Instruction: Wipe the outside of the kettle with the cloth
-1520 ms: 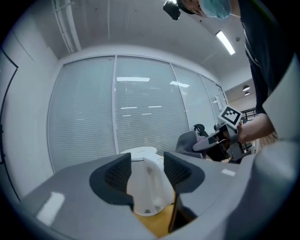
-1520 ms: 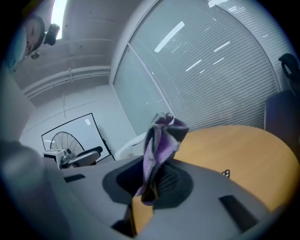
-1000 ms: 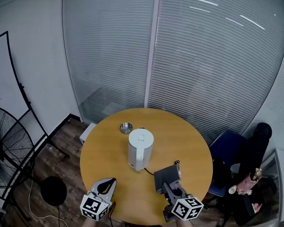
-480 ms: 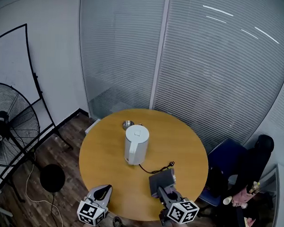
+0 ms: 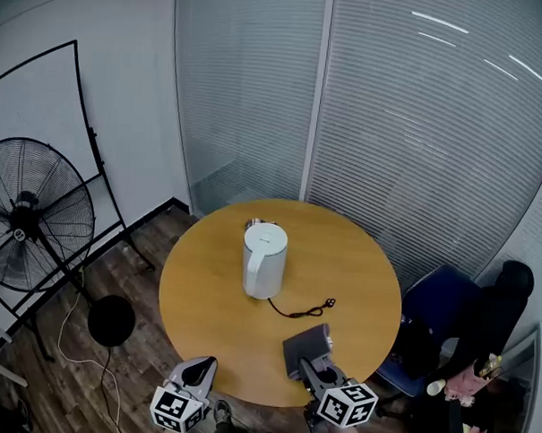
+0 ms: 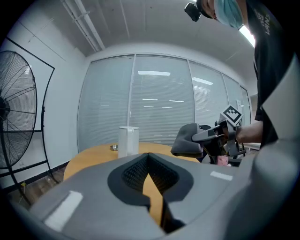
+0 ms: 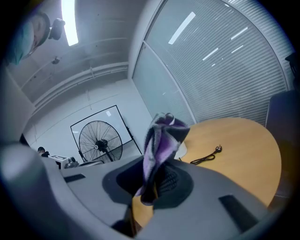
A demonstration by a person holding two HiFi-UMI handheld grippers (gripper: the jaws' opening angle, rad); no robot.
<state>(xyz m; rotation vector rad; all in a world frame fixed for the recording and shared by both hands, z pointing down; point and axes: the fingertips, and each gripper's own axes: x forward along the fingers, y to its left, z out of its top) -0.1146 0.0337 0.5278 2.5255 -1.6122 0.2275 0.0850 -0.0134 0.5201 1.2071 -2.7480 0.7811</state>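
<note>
A white kettle (image 5: 265,260) stands upright on the round wooden table (image 5: 358,287), towards its far side; its black cord and plug (image 5: 305,309) trail to the right. The kettle (image 6: 128,141) also shows far off in the left gripper view. My right gripper (image 5: 311,367) hovers over the table's near edge, shut on a dark grey cloth (image 5: 305,347), which looks purple and grey in the right gripper view (image 7: 161,150). My left gripper (image 5: 199,373) is at the near left, just off the table's rim, shut and empty. Both are well short of the kettle.
A small metal dish (image 5: 253,224) sits behind the kettle. A standing fan (image 5: 33,214) and its round base (image 5: 111,321) are on the floor at left. A dark blue chair (image 5: 433,308) stands at right. Glass walls with blinds lie behind.
The view has pulled back from the table: both grippers now sit nearer its front edge, farther from the kettle. The cloth stays in the right gripper.
</note>
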